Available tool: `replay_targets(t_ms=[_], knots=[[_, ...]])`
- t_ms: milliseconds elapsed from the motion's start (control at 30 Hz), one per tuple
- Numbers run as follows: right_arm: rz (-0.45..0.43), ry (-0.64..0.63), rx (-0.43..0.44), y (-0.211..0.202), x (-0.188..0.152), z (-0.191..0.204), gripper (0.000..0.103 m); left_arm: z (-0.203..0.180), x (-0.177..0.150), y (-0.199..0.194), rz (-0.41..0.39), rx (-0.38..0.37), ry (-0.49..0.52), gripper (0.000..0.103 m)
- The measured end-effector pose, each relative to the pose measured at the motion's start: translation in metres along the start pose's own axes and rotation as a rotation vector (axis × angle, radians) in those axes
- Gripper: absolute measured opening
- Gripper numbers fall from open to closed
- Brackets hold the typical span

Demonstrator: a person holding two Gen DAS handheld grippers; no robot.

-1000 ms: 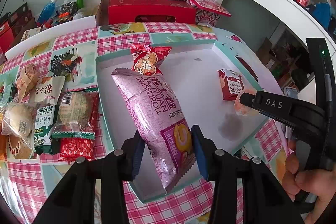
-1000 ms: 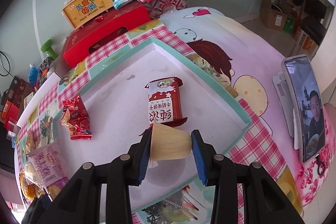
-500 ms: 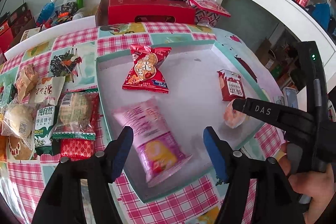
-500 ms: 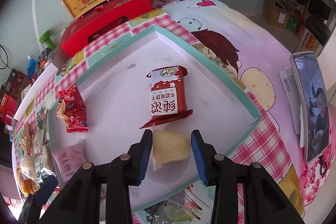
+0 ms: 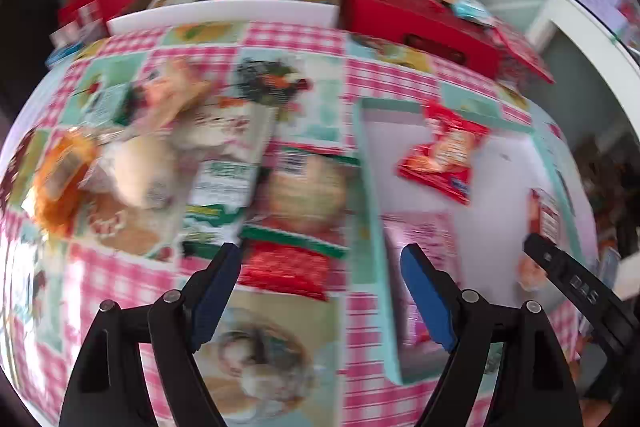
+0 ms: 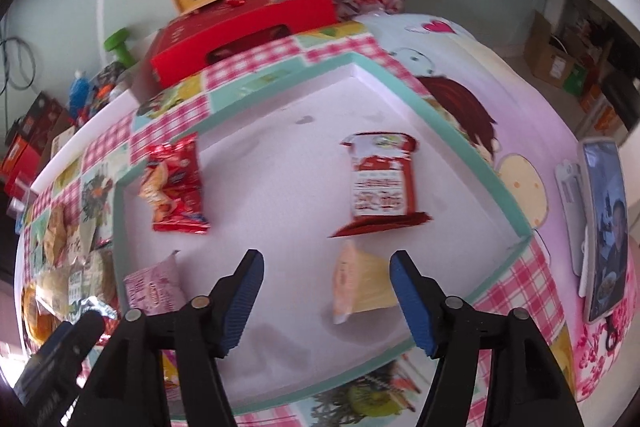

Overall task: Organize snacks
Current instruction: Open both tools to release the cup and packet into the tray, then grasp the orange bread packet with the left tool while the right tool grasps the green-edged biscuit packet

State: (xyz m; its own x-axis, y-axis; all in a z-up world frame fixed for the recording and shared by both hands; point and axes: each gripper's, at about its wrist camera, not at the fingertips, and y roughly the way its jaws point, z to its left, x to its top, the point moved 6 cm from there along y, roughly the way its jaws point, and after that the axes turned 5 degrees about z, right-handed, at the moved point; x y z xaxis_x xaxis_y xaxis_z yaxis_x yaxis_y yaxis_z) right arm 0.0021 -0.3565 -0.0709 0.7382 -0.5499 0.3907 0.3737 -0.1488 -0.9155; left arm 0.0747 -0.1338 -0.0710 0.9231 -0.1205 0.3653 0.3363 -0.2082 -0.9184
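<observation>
Left wrist view is blurring, but left gripper (image 5: 322,295) looks released, jaws just opening; pink roll pack (image 5: 424,259) sitting in tray (image 5: 370,195). Right gripper (image 6: 326,293) is likewise opening off jelly cup (image 6: 362,285); both drops are looking done.

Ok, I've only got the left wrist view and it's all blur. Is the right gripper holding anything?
Observer: No. The right gripper is open. Its jaws have just been opening, and the jelly cup lies loose between them on the tray.
Operator: Is the cup upright?
Observer: No, it's on its side, just in front of the red-and-white packet.
Operator: Anything to the right of the tray to watch for?
Observer: A phone stands in a holder on the cloth there, with its screen lit.
</observation>
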Motion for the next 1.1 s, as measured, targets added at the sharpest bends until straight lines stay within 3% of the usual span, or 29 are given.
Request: replay_targets(t_ms=[100,333,533,633,1100], knots=[[-0.008,-0.054,0.006,-0.002,-0.004,0.019,0.081,0.025,0.002,-0.001,0.004,0.049,-0.063,0.089],[-0.017,-0.141,0.046,-0.006,-0.014,0.055,0.082,0.074,0.002,-0.010,0.002,0.163,-0.135,0.089],[-0.028,-0.180,0.069,-0.008,-0.019,0.072,0.084,0.112,0.004,-0.019,-0.011,0.193,-0.213,0.095],[-0.039,-0.181,0.067,-0.009,-0.018,0.072,0.103,0.127,0.006,-0.023,-0.018,0.204,-0.243,0.095],[-0.100,-0.268,0.132,-0.020,-0.020,0.106,0.103,0.194,0.009,-0.037,-0.033,0.211,-0.391,0.097]])
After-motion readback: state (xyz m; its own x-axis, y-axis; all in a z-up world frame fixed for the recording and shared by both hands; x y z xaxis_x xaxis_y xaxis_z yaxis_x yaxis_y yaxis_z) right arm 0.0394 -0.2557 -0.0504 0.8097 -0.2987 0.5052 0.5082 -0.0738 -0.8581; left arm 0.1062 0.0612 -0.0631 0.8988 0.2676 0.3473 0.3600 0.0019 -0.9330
